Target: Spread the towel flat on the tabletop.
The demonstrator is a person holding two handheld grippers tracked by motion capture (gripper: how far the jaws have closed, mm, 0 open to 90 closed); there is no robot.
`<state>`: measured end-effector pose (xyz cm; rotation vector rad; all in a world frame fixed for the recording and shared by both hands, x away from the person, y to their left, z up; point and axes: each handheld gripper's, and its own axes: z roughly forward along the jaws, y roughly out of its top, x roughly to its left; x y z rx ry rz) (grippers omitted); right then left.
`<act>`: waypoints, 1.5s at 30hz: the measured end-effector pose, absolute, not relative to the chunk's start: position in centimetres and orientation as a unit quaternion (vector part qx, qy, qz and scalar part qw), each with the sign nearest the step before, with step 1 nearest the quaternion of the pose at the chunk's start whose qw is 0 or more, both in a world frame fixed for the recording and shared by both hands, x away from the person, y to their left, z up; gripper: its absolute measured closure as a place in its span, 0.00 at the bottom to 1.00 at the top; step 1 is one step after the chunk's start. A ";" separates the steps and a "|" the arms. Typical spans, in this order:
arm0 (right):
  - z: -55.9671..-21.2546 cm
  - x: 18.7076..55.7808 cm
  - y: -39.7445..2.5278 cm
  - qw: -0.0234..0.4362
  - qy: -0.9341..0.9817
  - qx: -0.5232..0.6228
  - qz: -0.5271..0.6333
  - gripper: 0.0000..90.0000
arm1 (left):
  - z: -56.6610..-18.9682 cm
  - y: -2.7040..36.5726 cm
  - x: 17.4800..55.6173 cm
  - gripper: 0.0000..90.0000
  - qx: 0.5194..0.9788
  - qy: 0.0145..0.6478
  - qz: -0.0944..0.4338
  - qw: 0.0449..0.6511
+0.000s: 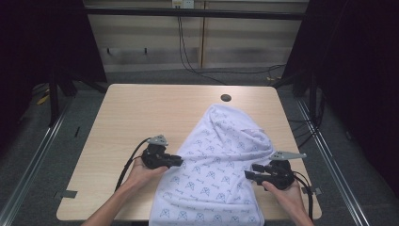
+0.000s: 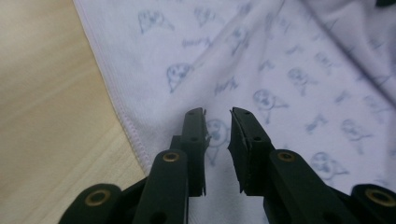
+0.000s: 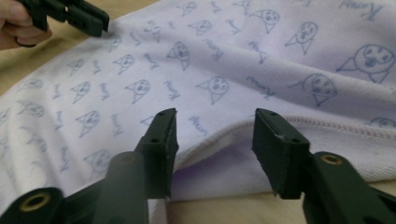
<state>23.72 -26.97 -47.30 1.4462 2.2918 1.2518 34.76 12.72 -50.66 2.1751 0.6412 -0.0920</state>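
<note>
A white cotton garment printed with small blue faces [image 1: 214,169] drapes over the pale wooden counter's [image 1: 136,113] near edge. Both hand-held grippers, left [image 1: 179,161] and right [image 1: 248,175], gape at its hems; pinching one layer could bunch it.

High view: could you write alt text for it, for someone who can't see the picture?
A person's two hands each hold a black gripper at the sides of a white printed cloth spread on a wooden table. The left gripper and right gripper point inward at the cloth's edges, which hangs over the near table edge.
</note>
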 end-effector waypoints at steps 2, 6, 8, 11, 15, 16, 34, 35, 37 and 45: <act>-47.9 24.0 -26.7 0.084 0.775 0.485 0.397 0.68 | -50.7 13.0 34.3 0.96 0.872 0.249 -0.041 0.420; -48.0 22.6 -27.1 0.083 0.775 0.483 0.398 0.98 | -50.2 14.3 32.3 0.98 0.882 0.252 -0.025 0.397; -47.1 21.2 -27.8 0.097 0.769 0.483 0.407 0.99 | -49.9 15.1 30.9 0.98 0.887 0.252 -0.019 0.386; -46.3 18.7 -29.1 0.108 0.760 0.487 0.417 0.99 | -49.8 16.3 29.4 0.97 0.884 0.259 -0.032 0.387; -46.2 16.3 -30.5 0.101 0.753 0.498 0.418 0.99 | -49.8 18.1 26.5 0.92 0.883 0.253 -0.078 0.389; -46.3 15.0 -31.1 0.093 0.753 0.500 0.418 0.99 | -49.8 18.5 25.0 0.89 0.881 0.241 -0.113 0.390; -46.4 25.3 -27.5 0.128 0.782 0.433 0.429 0.69 | -50.1 14.9 34.7 0.78 0.849 0.301 -0.001 0.434; -46.7 26.2 -26.9 0.126 0.789 0.426 0.426 0.69 | -50.6 14.8 34.8 0.75 0.854 0.305 -0.006 0.422; -47.3 27.9 -25.9 0.132 0.796 0.420 0.415 0.70 | -50.7 15.2 34.7 0.80 0.854 0.298 0.004 0.425; -49.6 28.4 -25.2 0.138 0.819 0.439 0.343 0.72 | -50.3 17.7 31.7 0.86 0.861 0.295 -0.026 0.414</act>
